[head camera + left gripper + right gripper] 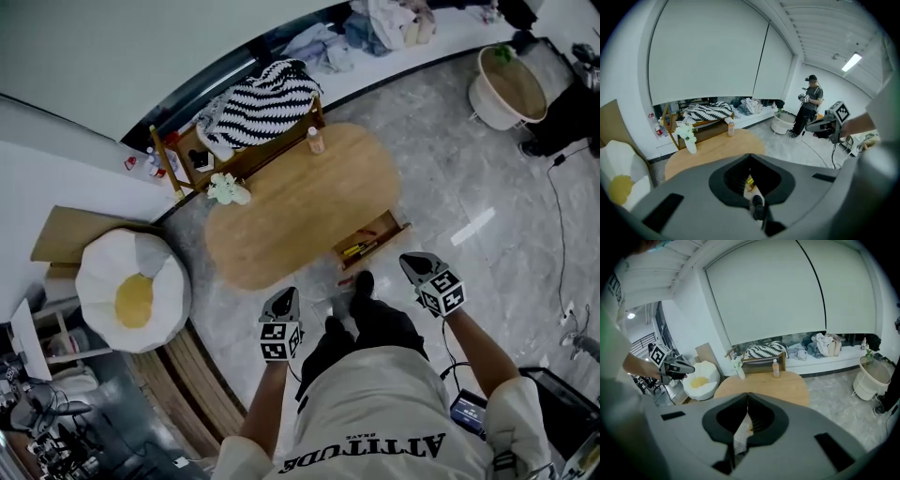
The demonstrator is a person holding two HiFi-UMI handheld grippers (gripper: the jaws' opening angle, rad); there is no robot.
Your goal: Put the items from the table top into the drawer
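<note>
While the person stands at the table's (300,206) near side, an egg-like cushion (131,286) lies on the floor well to the left. A vase (228,190) of white flowers stands at the table's left end. The left tongs (286,298) hang closed and empty over the floor. A bottle (316,141) stands upright at the table's far edge. The drawer (373,239) is pulled open, with small yellow and red things inside. Just right of it, the right tongs (415,262) are closed and empty too.

Bottle (316,141) on table (281,220); pens (357,248), perhaps, in drawer (382,228)
</note>
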